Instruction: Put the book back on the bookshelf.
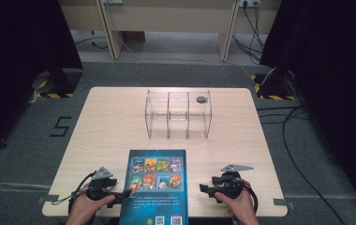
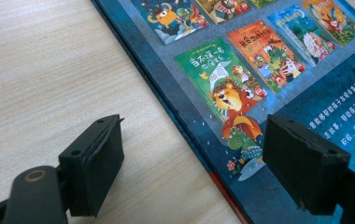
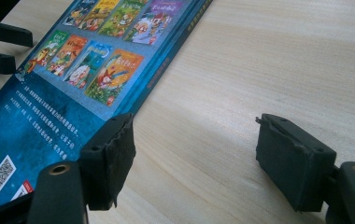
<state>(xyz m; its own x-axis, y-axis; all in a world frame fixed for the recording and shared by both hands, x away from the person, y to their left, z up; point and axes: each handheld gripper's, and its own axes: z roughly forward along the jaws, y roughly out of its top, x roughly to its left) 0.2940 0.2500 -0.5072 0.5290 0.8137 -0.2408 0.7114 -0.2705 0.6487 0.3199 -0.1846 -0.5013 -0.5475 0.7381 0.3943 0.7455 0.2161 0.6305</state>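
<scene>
Beyond book (image 1: 158,185), clear organizer (image 1: 178,115)

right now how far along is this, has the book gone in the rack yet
Not yet. The book lies flat on the table, and the clear rack holds no book. Both tongs are open at its edges: left astride the left edge, right beside the right. Gripping and lifting remain.

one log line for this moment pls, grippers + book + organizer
left gripper: open, at book's left edge | right gripper: open, right of book | book: flat, back cover up | clear organizer: beyond book
</scene>
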